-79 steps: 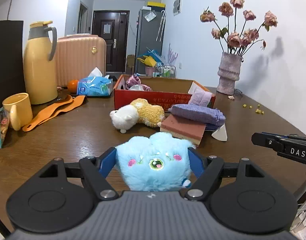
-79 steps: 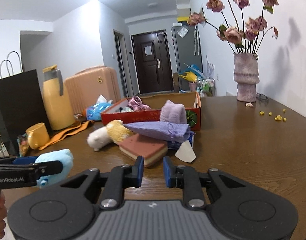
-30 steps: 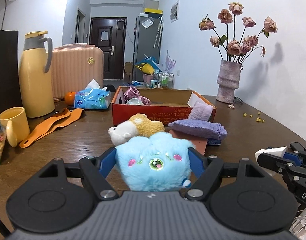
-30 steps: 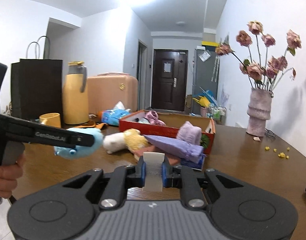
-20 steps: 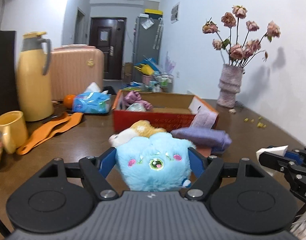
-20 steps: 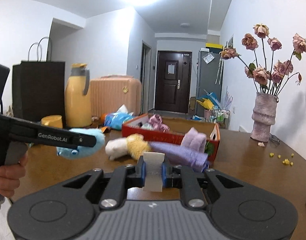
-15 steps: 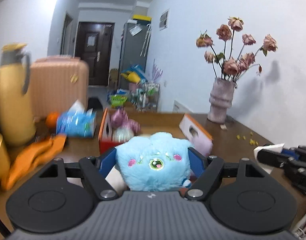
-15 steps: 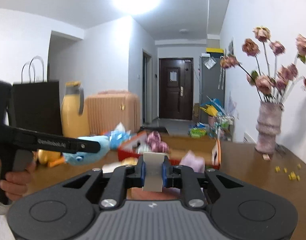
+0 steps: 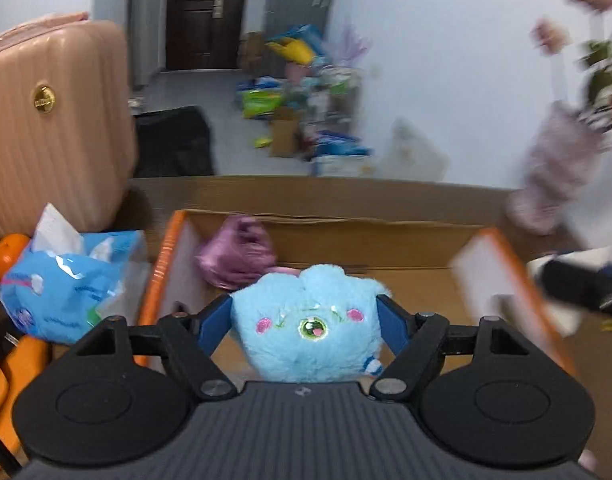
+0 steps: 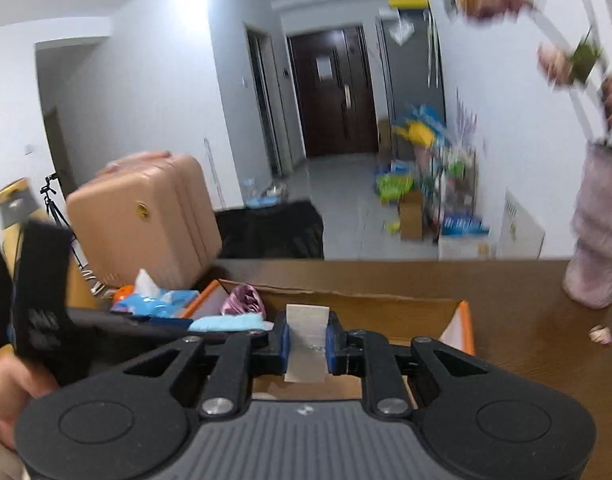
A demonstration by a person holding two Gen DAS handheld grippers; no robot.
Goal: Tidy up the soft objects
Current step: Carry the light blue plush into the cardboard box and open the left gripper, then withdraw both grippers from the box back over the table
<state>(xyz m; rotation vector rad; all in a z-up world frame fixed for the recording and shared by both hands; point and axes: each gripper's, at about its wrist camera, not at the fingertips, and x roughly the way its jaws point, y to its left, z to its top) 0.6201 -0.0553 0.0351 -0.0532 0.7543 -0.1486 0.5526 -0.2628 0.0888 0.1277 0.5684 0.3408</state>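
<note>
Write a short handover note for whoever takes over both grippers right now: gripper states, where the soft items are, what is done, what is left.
Left gripper: shut on the blue plush toy, held over the cardboard box.
Right gripper: shut on a white wedge piece, also above the box.
In the box: a purple pouch in the far left corner.
Done: both items picked up and brought to the box.
Left: release both into the box. Whether other soft items remain on the table is not visible.

**Pale blue plush, orange-rimmed box**

The plush toy (image 9: 308, 330) is pale blue with pink cheeks and a green eye. At twelve o'clock, the cardboard box (image 9: 406, 240) is brown inside, orange-edged, with a purple bundle (image 9: 236, 254). At nine o'clock, a blue tissue pack (image 9: 68, 288).
</note>
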